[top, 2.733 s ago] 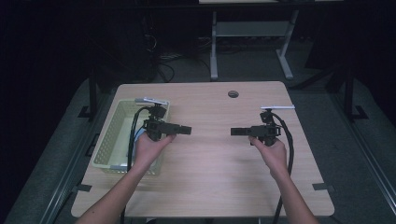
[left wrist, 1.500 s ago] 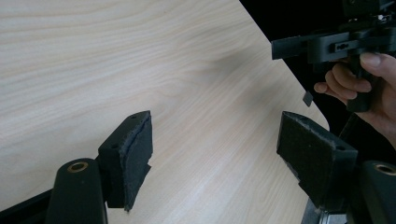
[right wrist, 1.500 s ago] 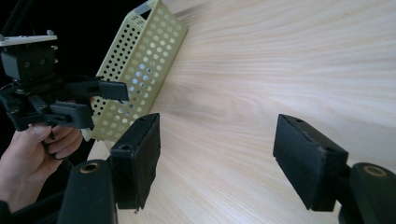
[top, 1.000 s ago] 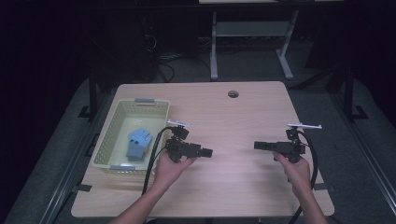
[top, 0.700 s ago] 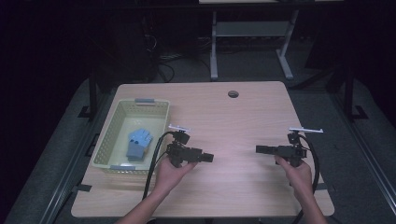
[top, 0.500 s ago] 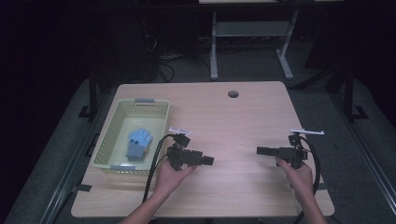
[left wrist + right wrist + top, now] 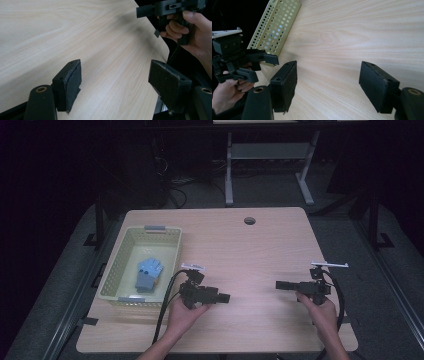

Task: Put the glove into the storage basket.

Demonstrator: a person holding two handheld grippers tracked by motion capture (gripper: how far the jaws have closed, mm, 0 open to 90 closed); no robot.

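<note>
Blue glove [image 7: 148, 274]: lies flat inside the yellow-green perforated basket [image 7: 116, 270], toward the near half of the basket floor. Not in contact w/ either of my tongs.

Basket: sits on the left part of the counter [image 7: 240, 250], long axis running away from me. A grey tab shows on the far rim and another on the near rim. In the right gripper view, its perforated side wall [image 7: 275, 25] stands at upper left.

My left tongs [image 7: 224, 297]: held in my left hand [image 7: 182, 316], just right of the basket's near corner, pointing right across the counter. Jaws open wide, nothing between them; in the left gripper view, the tongs [image 7: 115, 82] frame bare wood grain only. Pads [image 7: 73, 82] dark, rough-textured. Cable loops back from the body toward me.

My right tongs [image 7: 278, 284]: held in my right hand [image 7: 320, 310], near the right edge of the counter, pointing left toward the left unit. Well apart from it. Jaws open wide, empty; in the right gripper view, the tongs [image 7: 328, 82] show bare counter between the pads [image 7: 288, 82].

Ea. gripper view also shows the opposite unit farther off, gripped by its hand.

Counter: light wood, round cable hole [image 7: 249, 220] near the far edge.
</note>
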